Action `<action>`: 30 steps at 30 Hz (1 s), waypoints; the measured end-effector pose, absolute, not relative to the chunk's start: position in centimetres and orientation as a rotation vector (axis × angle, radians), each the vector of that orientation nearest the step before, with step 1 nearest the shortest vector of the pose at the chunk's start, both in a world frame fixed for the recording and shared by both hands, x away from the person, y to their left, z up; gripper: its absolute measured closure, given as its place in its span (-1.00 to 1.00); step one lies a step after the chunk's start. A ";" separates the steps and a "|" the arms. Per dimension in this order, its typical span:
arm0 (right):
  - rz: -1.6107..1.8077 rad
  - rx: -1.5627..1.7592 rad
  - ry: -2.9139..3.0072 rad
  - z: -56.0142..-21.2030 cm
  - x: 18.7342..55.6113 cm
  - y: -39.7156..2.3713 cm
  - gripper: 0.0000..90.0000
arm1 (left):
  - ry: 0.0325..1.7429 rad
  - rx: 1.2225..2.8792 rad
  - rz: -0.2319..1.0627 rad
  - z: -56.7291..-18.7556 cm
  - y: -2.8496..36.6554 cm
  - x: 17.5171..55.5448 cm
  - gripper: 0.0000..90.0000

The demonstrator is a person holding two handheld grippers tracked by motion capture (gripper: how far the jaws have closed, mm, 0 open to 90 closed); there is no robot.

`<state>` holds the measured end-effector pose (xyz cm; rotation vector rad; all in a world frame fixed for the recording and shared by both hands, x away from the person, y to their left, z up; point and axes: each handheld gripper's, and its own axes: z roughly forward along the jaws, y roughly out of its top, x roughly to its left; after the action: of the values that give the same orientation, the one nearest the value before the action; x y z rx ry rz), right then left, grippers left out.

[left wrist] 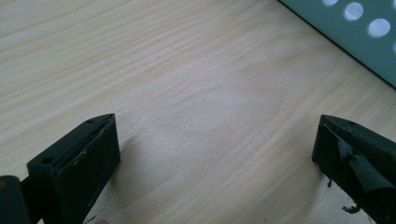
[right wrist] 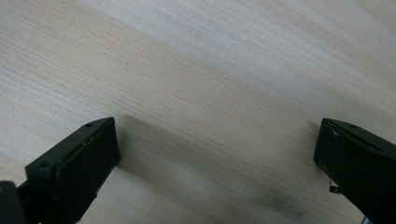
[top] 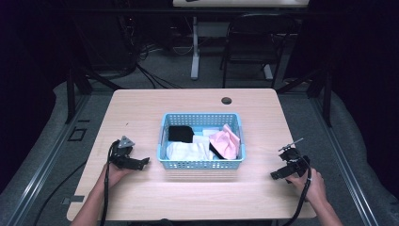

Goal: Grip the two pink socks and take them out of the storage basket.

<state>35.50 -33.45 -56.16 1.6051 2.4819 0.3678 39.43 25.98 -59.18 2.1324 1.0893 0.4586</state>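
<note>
With both the left gripper [top: 141, 162] and right gripper [top: 276, 174] released over the desk [top: 141, 113], reach centrally into the blue basket [top: 201, 165] for the pink cloth [top: 225, 143].

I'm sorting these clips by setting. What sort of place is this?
Probably a lab or studio set up for recording, not a home. A plain wooden table holds a blue basket of folded cloths, dark curtains close in the sides, and cables trail over the carpet near a folding chair.

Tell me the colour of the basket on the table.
Light blue basket, perforated sides; clearest in the high view.
</note>
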 end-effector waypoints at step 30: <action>0.331 1.517 2.588 -55.5 36.0 -32.9 -1.00 | 1.085 2.135 0.456 -59.2 26.0 39.5 -0.98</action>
<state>36.04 -32.90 -55.47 1.5173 2.5885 0.3306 39.47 25.99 -59.17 2.1352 1.0852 0.4562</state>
